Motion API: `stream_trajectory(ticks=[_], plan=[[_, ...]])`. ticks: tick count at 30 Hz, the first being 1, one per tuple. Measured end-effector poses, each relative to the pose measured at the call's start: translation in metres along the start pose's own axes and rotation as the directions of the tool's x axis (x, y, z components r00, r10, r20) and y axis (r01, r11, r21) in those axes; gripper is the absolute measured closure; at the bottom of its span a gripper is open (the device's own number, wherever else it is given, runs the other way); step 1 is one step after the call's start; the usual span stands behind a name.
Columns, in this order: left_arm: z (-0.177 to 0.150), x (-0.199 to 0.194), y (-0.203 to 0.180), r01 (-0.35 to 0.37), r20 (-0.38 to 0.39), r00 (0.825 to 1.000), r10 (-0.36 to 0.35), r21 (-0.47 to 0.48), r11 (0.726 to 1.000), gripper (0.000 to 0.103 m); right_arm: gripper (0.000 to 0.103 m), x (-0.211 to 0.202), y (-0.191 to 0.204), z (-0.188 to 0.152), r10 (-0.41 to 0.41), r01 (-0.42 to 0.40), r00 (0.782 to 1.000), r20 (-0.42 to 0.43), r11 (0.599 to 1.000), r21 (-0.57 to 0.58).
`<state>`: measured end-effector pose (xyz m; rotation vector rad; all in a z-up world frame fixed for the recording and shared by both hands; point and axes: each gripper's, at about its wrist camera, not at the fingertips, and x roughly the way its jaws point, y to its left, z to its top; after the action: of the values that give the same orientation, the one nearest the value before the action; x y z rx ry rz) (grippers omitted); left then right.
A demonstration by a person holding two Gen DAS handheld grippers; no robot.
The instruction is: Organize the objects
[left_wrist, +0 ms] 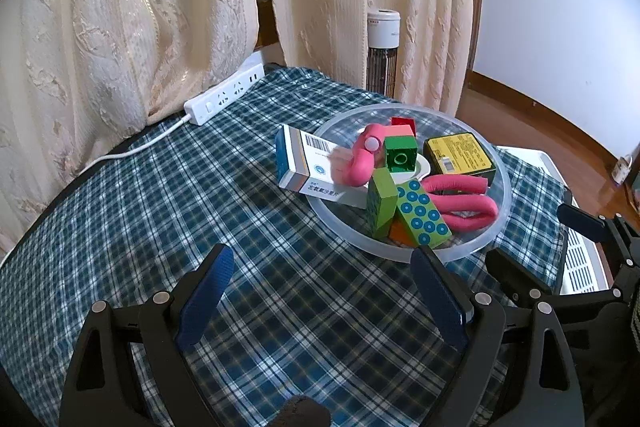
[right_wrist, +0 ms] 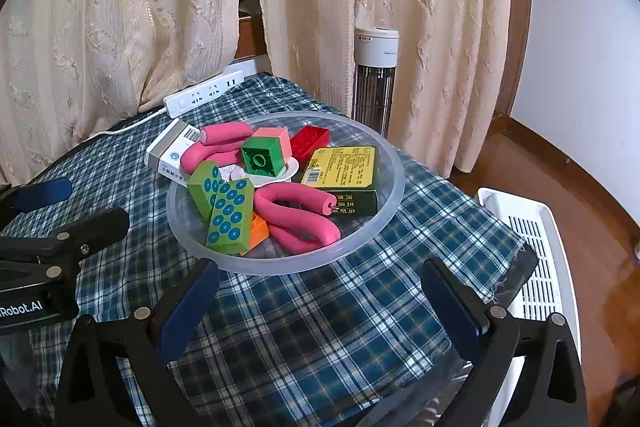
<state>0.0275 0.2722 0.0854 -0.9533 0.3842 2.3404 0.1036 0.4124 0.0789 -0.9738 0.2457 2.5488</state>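
Both grippers empty and spread wide: left gripper over bare plaid cloth near the front edge of the surface, right gripper just short of the bowl's near rim. Task's things heaped in a clear plastic bowl toward the right edge: two pink foam loops, green dotted blocks, a green stud brick, a red brick, an orange piece, a yellow-and-green box. White-and-blue carton propped over the bowl's left rim.

Probably all light. Foam loops soft, squashy, best pinched across one limb. Blocks and bricks rigid, smooth, best taken across flat parallel faces. Cartons crushable, best held across the narrow sides. Bowl thin, slippery, likely to slide on the cloth.

Barcodes on both boxes; Chinese print too small to read. "Robot.AI" legible on the left gripper's body in the right wrist view. White power strip at the far left edge.
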Motion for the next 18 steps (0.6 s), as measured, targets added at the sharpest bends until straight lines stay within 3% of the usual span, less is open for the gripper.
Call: stream_trajectory(ticks=[10,18], plan=[[0.0001,0.0062,0.0026,0.028,-0.027,0.999,-0.028,-0.007,1.0,0.012,0.001,0.0031,0.0021,-0.0014,0.007,-0.006,1.0,-0.009,1.0,0.003],[0.0003,0.0071,0.0059,0.008,-0.025,1.0,-0.008,-0.011,1.0,0.012,0.001,0.0028,0.003,-0.002,0.009,-0.009,1.0,-0.01,1.0,0.005]])
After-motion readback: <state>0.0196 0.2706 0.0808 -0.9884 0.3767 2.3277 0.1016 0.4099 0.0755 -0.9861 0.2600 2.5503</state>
